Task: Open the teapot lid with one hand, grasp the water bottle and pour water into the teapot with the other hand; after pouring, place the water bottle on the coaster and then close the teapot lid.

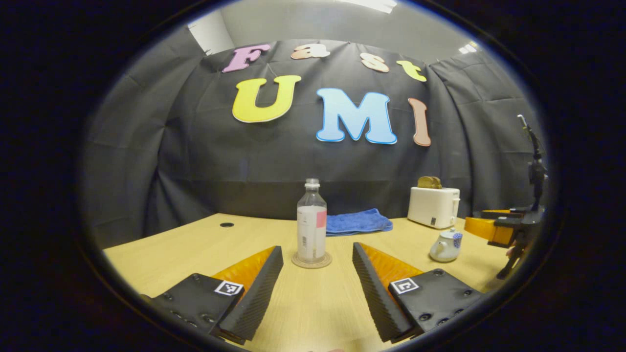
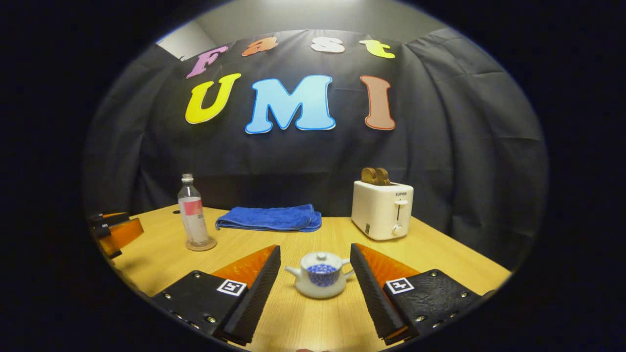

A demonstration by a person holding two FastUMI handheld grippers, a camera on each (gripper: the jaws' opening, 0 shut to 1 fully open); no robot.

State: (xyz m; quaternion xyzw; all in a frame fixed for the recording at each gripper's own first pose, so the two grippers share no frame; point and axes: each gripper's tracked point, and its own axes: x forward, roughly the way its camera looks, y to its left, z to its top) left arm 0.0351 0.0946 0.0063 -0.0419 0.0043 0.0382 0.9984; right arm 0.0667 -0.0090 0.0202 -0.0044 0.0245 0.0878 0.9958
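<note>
On the counter (image 2: pixel 440 254), going left to right, the water bottle (image 1: pixel 311 221) stands upright on its coaster (image 1: pixel 311 260), dead ahead of the left tongs (image 1: pixel 318 274), whose jaws are spread wide and empty, seemingly lined up to take it. A folded blue towel (image 2: pixel 269 218) lies behind. The lidded teapot (image 2: pixel 320 280) sits between the open, empty right tongs (image 2: pixel 315 278), likely poised for the lid; the toaster (image 2: pixel 382 209) bears small lettering, which I leave unread.

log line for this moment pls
phase: approach | left gripper: open, facing water bottle on coaster | right gripper: open, facing teapot, lid on
</note>
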